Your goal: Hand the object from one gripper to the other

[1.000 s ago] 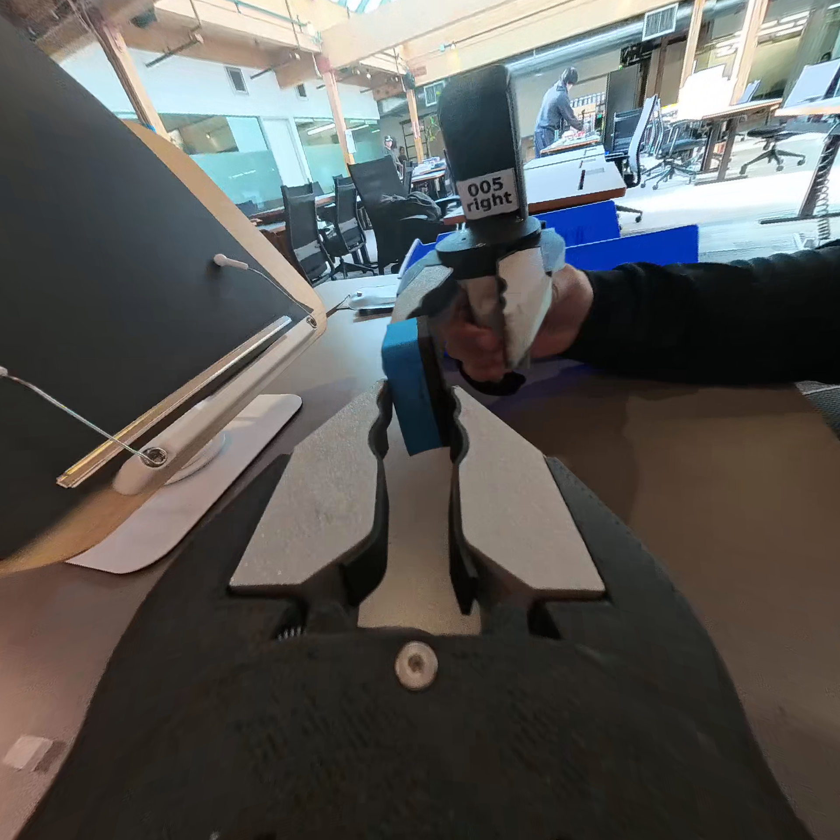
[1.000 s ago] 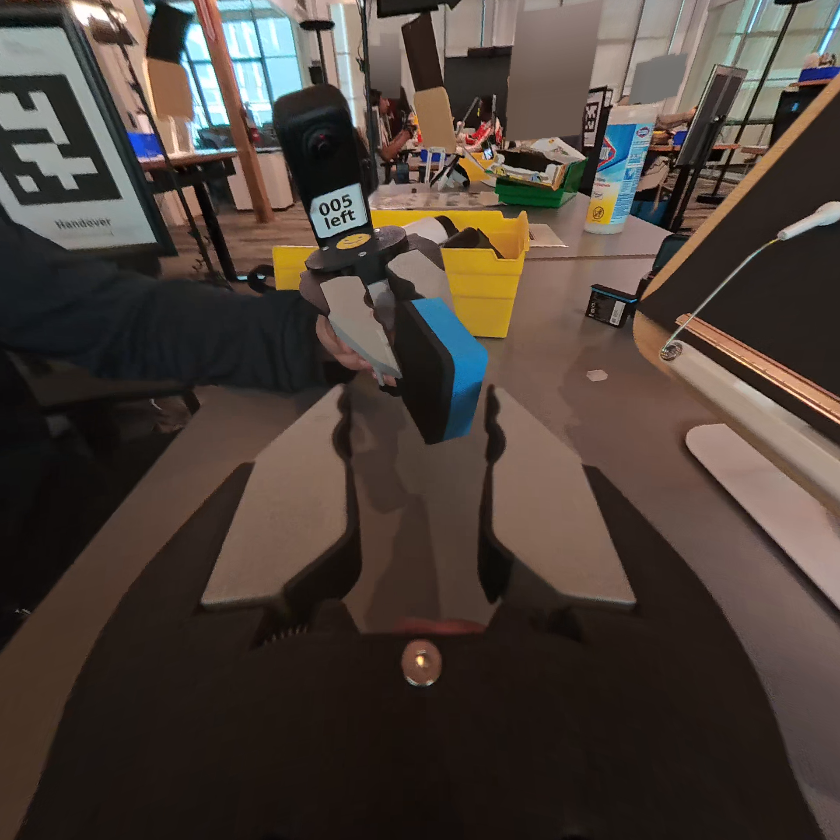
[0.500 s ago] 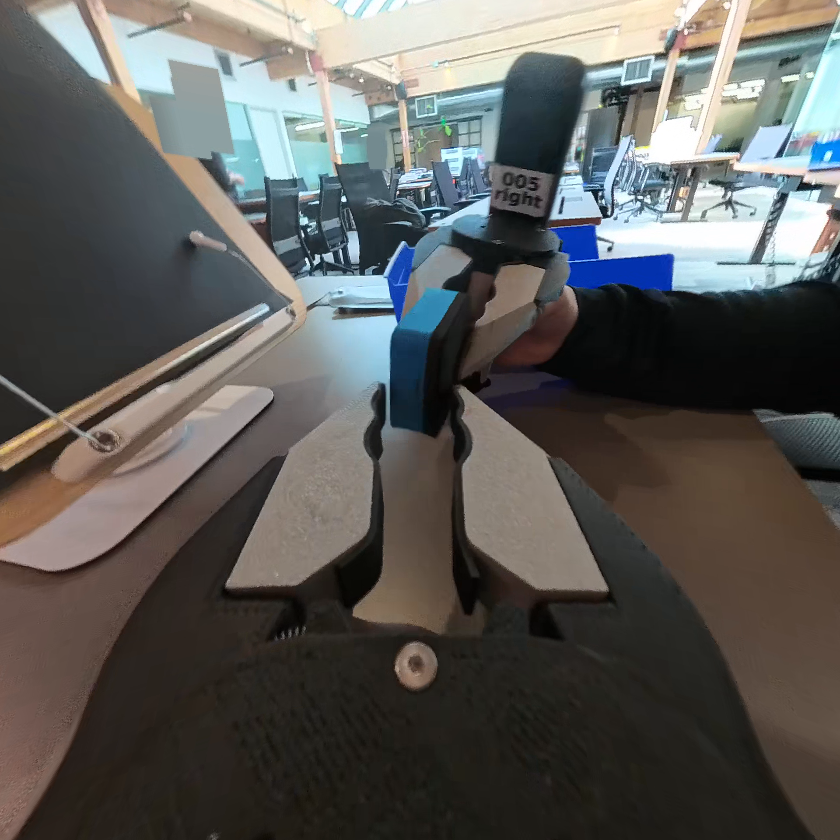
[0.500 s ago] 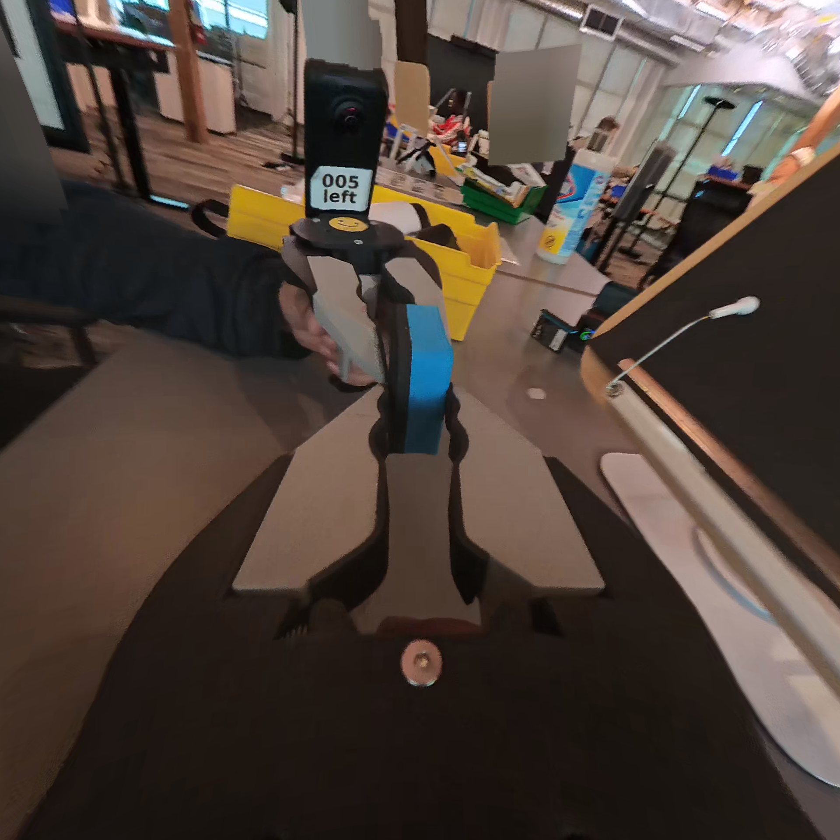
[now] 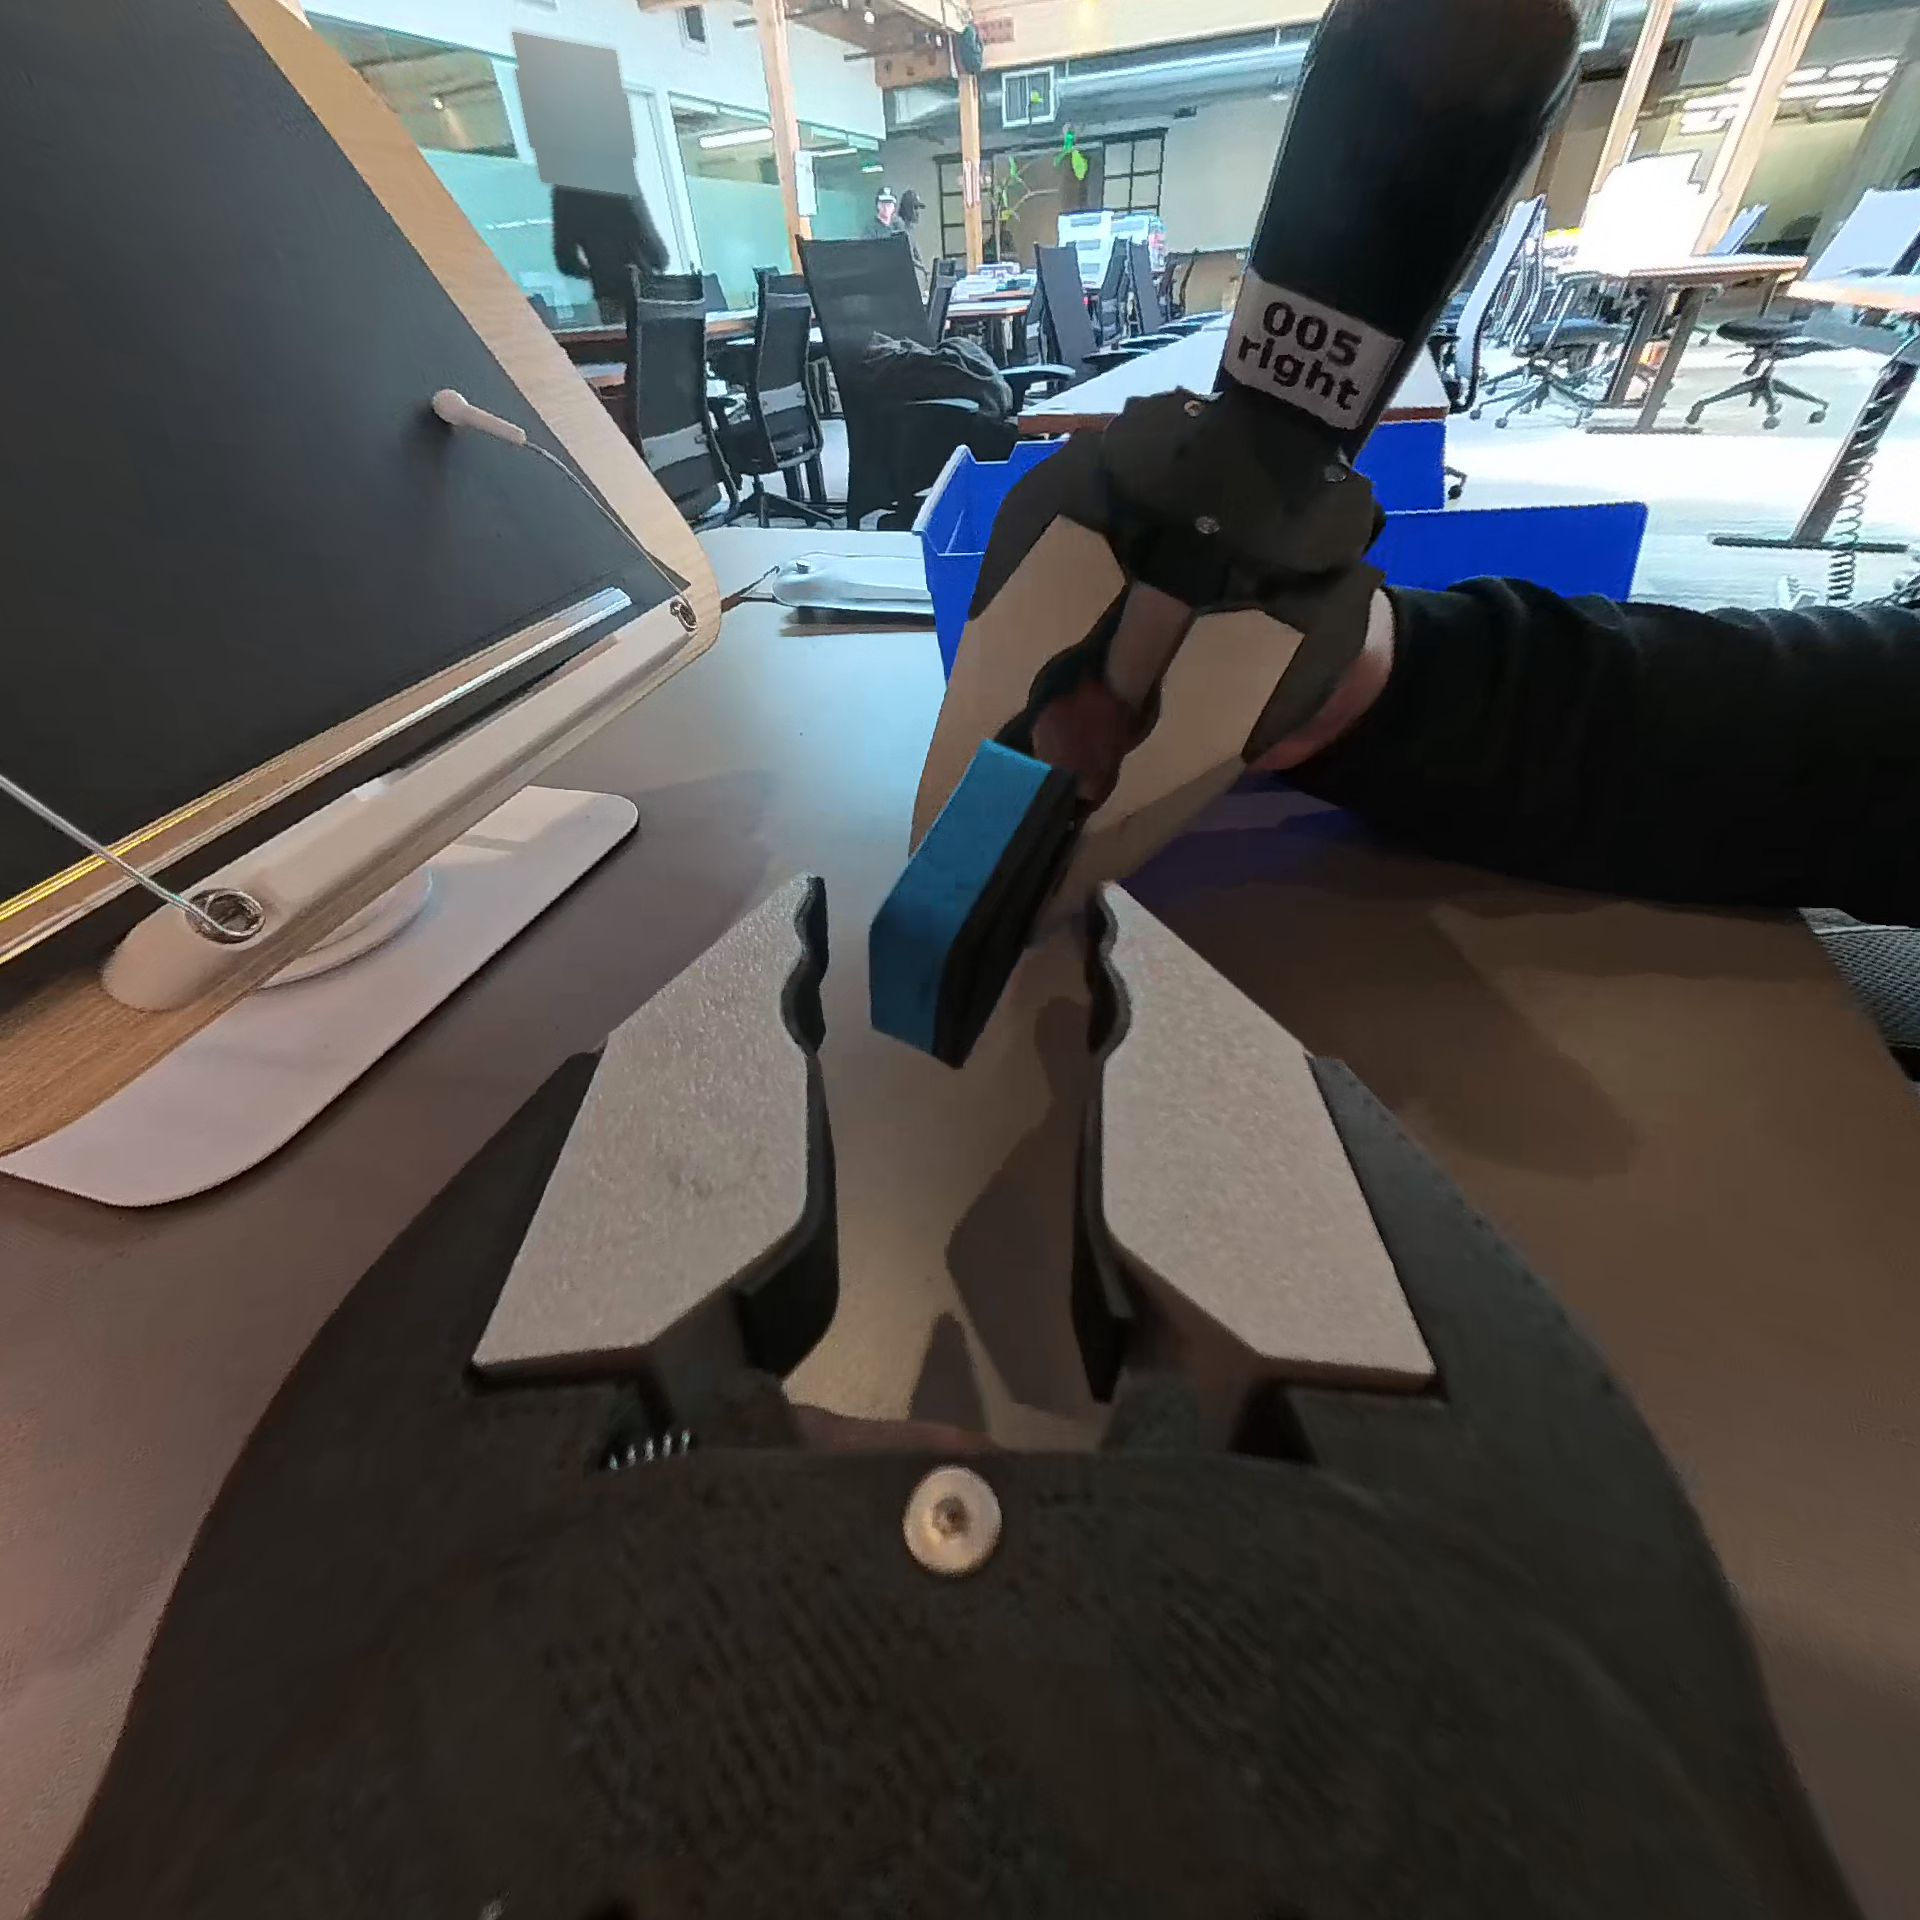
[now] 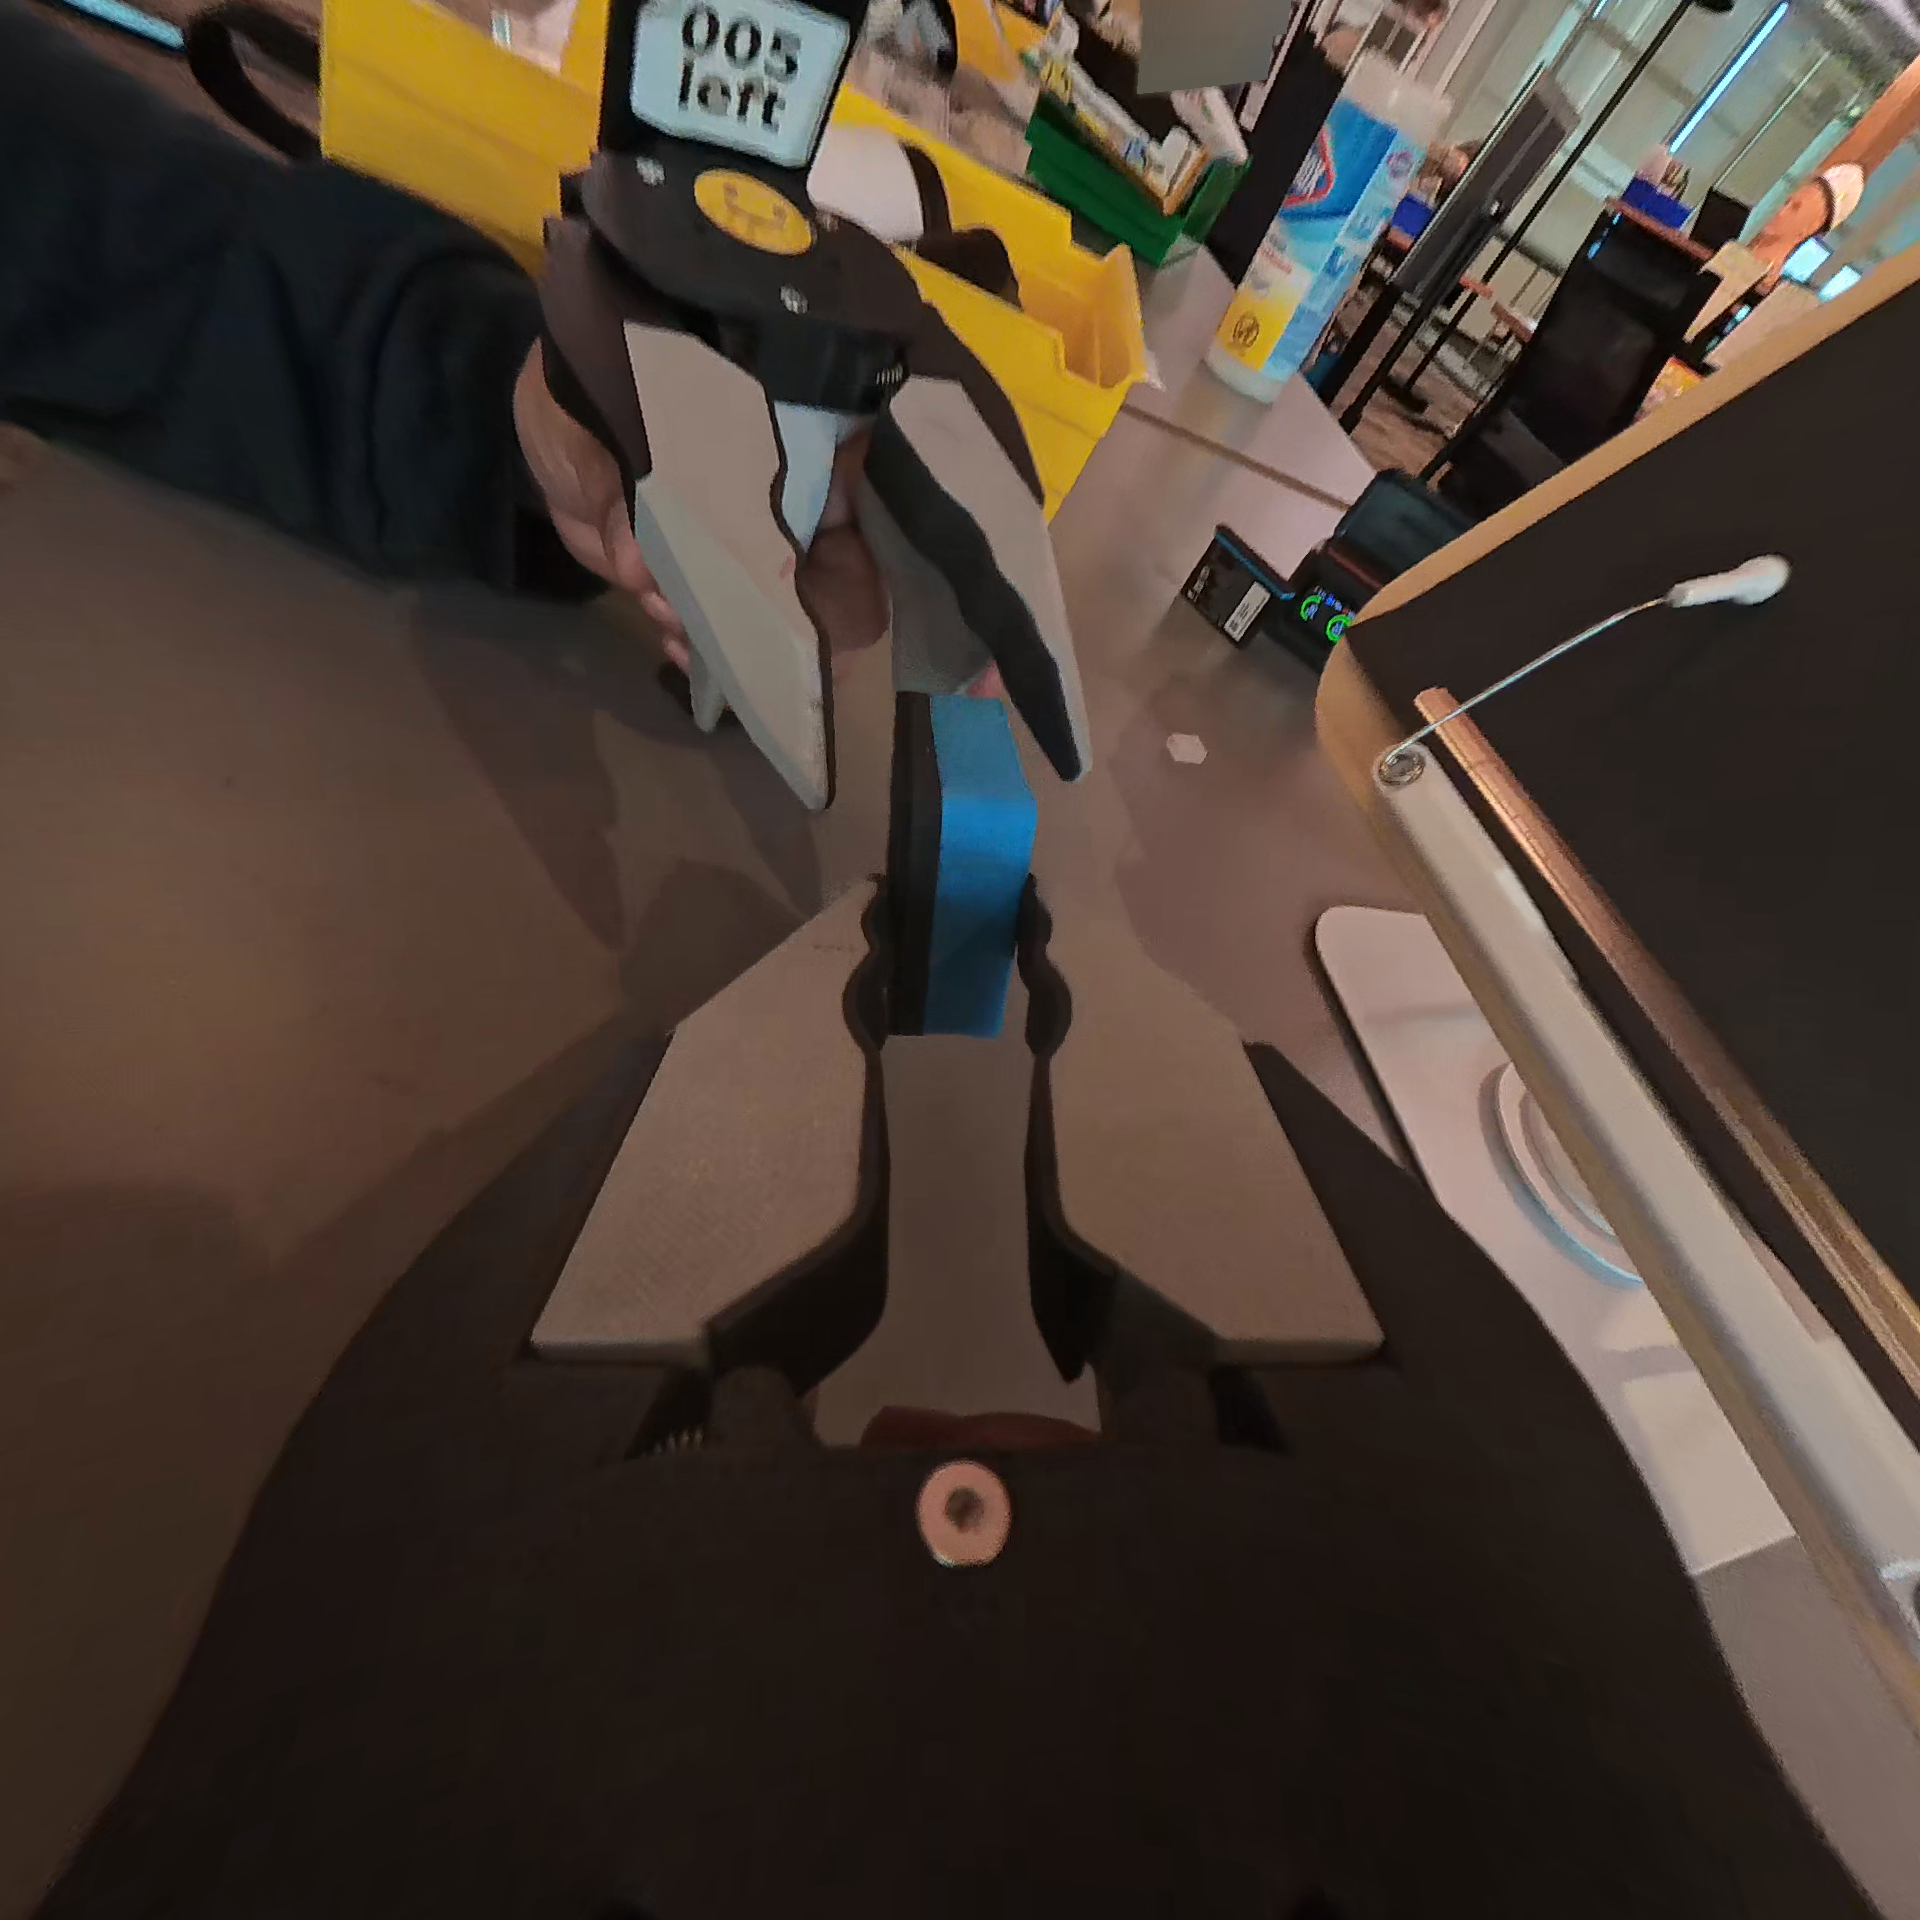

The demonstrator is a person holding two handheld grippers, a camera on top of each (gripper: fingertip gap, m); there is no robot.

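Observation:
The object is a blue foam block with a black backing (image 5: 935,914). My right gripper (image 6: 951,914) is shut on it, gripping its near end (image 6: 977,831) between both fingertips. In the left wrist view the right gripper (image 5: 1013,831) comes down from the upper right and holds the block tilted. My left gripper (image 5: 956,904) is open, its fingers standing either side of the block's lower end without touching it. In the right wrist view the left gripper (image 6: 940,779) hangs open just above the block's far end. Both are held over the brown table (image 5: 1558,1039).
A tilted black board with a wooden rim on a white base (image 5: 260,468) stands at the left, on the right in the right wrist view (image 6: 1662,831). A blue bin (image 5: 966,540), a yellow bin (image 6: 436,94), a wipes canister (image 6: 1320,239) and a small black box (image 6: 1236,603) stand farther off. Left and right tips are no more than a few centimetres apart.
One second ago the left gripper held the block and the right was open. Then both were shut on it. Now the left has opened and only the right holds the block.

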